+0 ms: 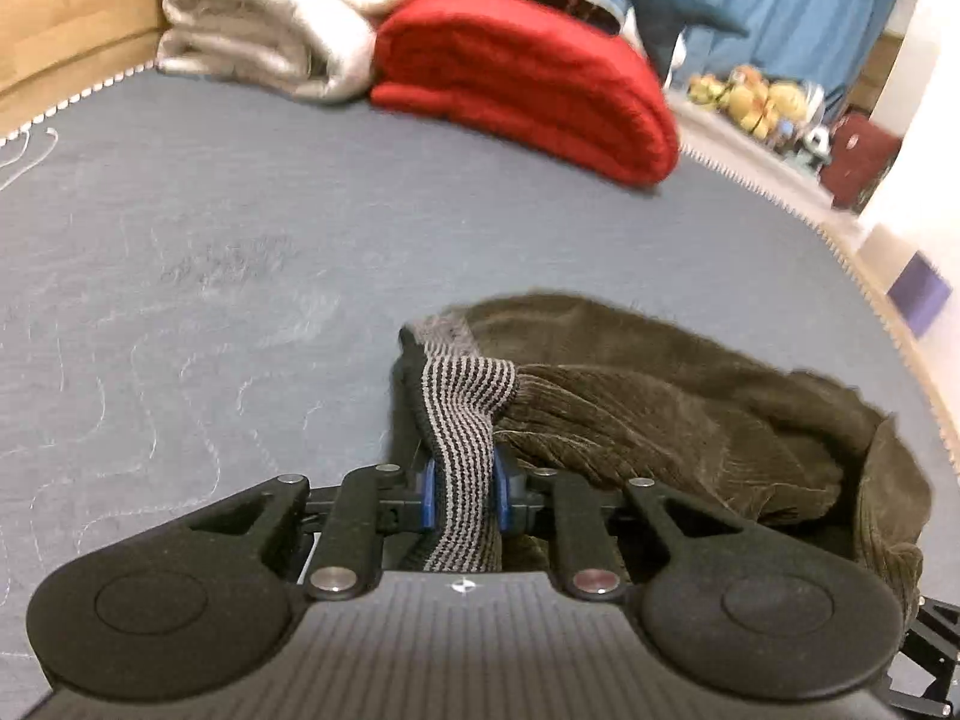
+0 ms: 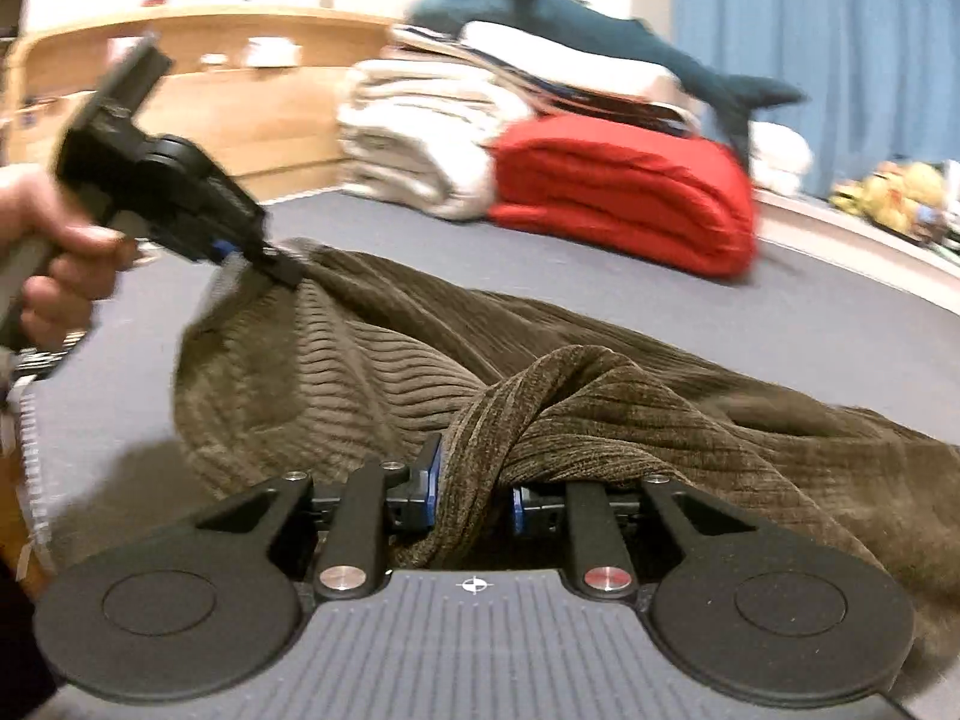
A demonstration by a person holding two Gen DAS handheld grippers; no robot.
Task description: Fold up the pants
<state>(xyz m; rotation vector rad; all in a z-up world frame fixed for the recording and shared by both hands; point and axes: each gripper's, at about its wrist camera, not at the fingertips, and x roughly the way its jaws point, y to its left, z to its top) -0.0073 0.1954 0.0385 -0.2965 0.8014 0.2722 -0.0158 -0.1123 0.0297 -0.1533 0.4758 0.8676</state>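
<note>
Both grippers' jaws clamped on brown pants

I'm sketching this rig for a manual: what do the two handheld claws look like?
Both match: the left claw and right claw have matte black linkage arms, round black discs either side, silver and red pivot bolts, blue finger pads, and a ribbed grey body with a small crosshair mark.

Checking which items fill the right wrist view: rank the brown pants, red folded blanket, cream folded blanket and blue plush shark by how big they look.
1. brown pants, though nearest the camera
2. red folded blanket
3. cream folded blanket, looks close to the red one, so unsure
4. blue plush shark
</note>
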